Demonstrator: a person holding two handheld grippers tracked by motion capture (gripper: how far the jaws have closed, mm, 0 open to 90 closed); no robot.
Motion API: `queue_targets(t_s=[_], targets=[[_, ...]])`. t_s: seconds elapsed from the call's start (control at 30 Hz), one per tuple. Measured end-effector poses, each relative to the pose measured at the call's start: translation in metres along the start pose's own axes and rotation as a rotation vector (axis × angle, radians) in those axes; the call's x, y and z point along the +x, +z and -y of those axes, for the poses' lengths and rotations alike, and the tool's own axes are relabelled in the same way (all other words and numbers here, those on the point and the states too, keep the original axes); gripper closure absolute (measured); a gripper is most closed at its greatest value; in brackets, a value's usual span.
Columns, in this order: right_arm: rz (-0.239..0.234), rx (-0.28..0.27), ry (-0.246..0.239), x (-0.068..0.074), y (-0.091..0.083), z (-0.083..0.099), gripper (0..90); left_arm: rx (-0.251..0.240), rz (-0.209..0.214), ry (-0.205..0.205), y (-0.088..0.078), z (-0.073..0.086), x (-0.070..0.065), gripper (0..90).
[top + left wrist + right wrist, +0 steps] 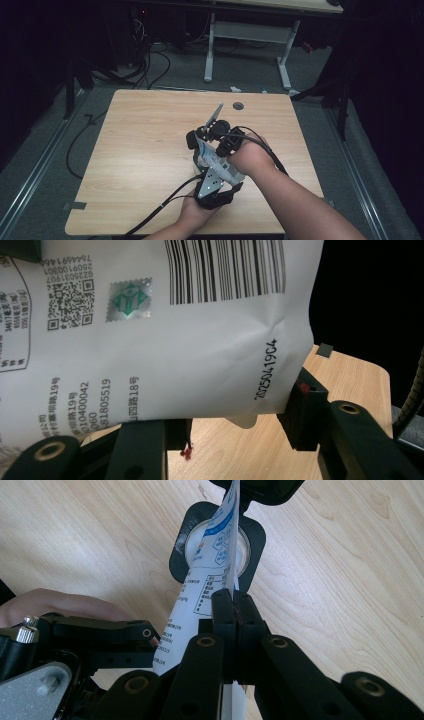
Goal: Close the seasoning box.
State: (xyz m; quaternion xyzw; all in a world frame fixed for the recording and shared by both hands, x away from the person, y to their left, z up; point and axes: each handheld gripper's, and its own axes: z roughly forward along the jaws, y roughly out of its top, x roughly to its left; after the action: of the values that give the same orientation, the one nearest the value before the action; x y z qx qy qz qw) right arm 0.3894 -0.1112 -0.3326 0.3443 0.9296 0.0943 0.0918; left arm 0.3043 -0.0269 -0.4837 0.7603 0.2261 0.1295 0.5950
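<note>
On the tabletop (140,150), a pale wood top with a small round grommet (238,106) toward twelve o'clock, little lies about: cables (150,65) trail over the floor at eleven o'clock and a white-legged desk (250,35) stands beyond at twelve. In the high view the two hands meet just right of centre, and the right hand (252,157) and its cable cross in front of the work. The left tongs (235,432) stand partly open, one pad touching the lower corner of the pouch (165,355) at each side; whether they press on it I cannot tell. The pouch is a white plastic bag, creased near its right edge, held upright between the hands above a black square-rimmed cup (218,545) that sits on the tabletop at twelve o'clock in the right gripper view. Its back carries a barcode, a QR code, a green square stamp, small address lines ending in "19" and "18", and the printed code "20250419C4" running up the edge; blue panels of print show on the side facing the cup. The right tongs (234,611) are clamped tight on the pouch's thin edge.
</note>
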Motion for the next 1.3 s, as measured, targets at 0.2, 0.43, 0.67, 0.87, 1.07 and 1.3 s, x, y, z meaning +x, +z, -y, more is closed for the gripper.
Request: queue_targets(t_s=[0.2, 0.43, 0.67, 0.87, 1.07, 1.3], targets=[[0.001, -0.003, 0.002, -0.0002, -0.0007, 0.0004, 90.0, -0.002, 0.001, 0.003, -0.0002, -0.0005, -0.0002, 54.6], [0.008, -0.005, 0.003, -0.0002, -0.0026, 0.0015, 90.0, -0.007, 0.002, 0.004, -0.0001, -0.0014, -0.0008, 54.7], [0.011, -0.007, -0.001, -0.0008, -0.0041, 0.0007, 90.0, -0.01, 0.001, 0.003, 0.0001, -0.0034, -0.0005, 54.7], [0.01, -0.009, 0.0, -0.0014, -0.0048, -0.0001, 90.0, -0.006, 0.0, 0.008, -0.0004, -0.0048, 0.0003, 54.7], [0.01, -0.009, 0.0, -0.0014, -0.0039, -0.001, 90.0, -0.009, 0.0, 0.005, -0.0006, -0.0053, 0.0004, 54.8], [0.012, -0.01, -0.003, -0.0026, -0.0041, -0.0014, 90.0, -0.008, 0.001, 0.007, -0.0003, -0.0068, 0.0006, 54.9]])
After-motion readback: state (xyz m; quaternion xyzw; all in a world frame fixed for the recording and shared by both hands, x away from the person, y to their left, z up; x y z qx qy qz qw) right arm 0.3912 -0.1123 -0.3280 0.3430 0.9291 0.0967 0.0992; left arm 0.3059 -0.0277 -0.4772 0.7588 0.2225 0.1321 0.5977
